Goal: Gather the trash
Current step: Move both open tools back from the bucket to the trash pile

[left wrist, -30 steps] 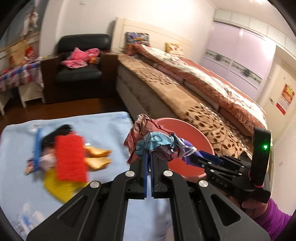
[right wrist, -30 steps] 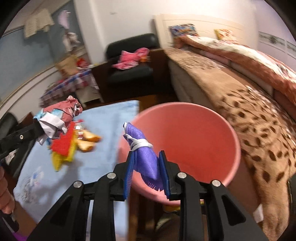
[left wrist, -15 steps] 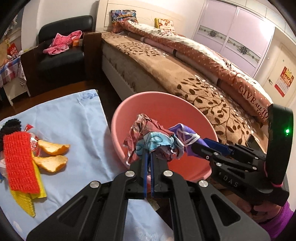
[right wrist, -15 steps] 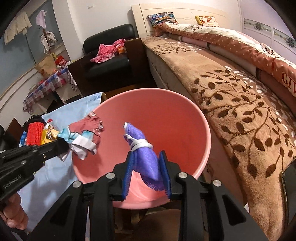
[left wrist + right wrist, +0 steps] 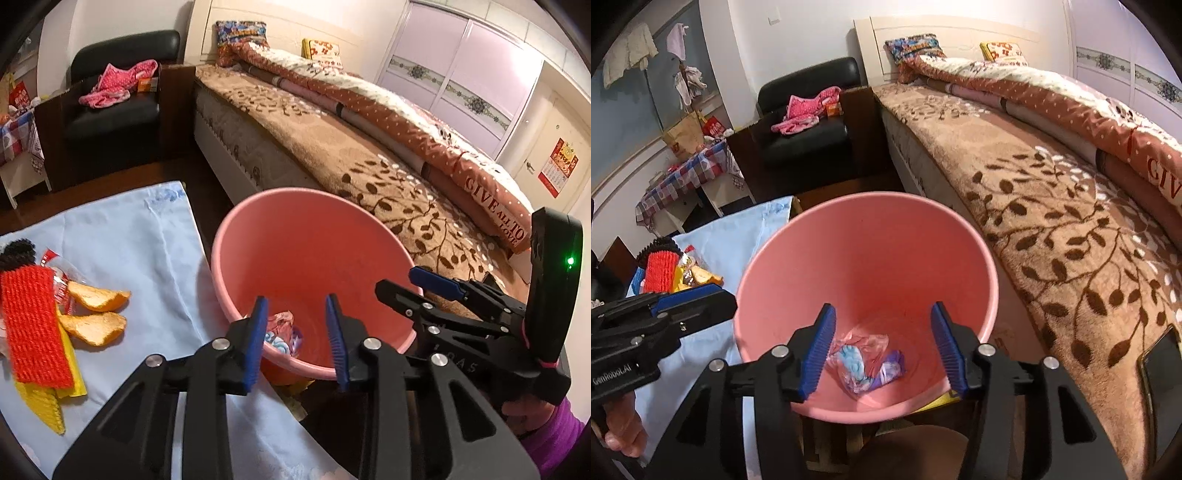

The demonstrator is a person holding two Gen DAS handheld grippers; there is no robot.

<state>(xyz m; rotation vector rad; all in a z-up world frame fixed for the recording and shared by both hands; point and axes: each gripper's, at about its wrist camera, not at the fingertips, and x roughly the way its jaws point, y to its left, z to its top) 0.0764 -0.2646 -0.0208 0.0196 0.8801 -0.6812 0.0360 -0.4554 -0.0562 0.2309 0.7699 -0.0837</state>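
Over the pink bucket (image 5: 864, 258), left gripper (image 5: 297, 339) and right gripper (image 5: 882, 350) jaws just opened, both released, nothing between them. Crumpled wrappers (image 5: 866, 363) lie on bucket bottom. 2 orange peels (image 5: 94, 310) remain on bench cloth (image 5: 140, 243).

Left tool (image 5: 297, 341) and right tool (image 5: 882, 347) just opened, both empty, angled downward

The bucket's (image 5: 864, 258) base is hidden behind the jaws; the phone (image 5: 1161, 373) is partly cut off; the wrappers' (image 5: 866, 363) print is unreadable.
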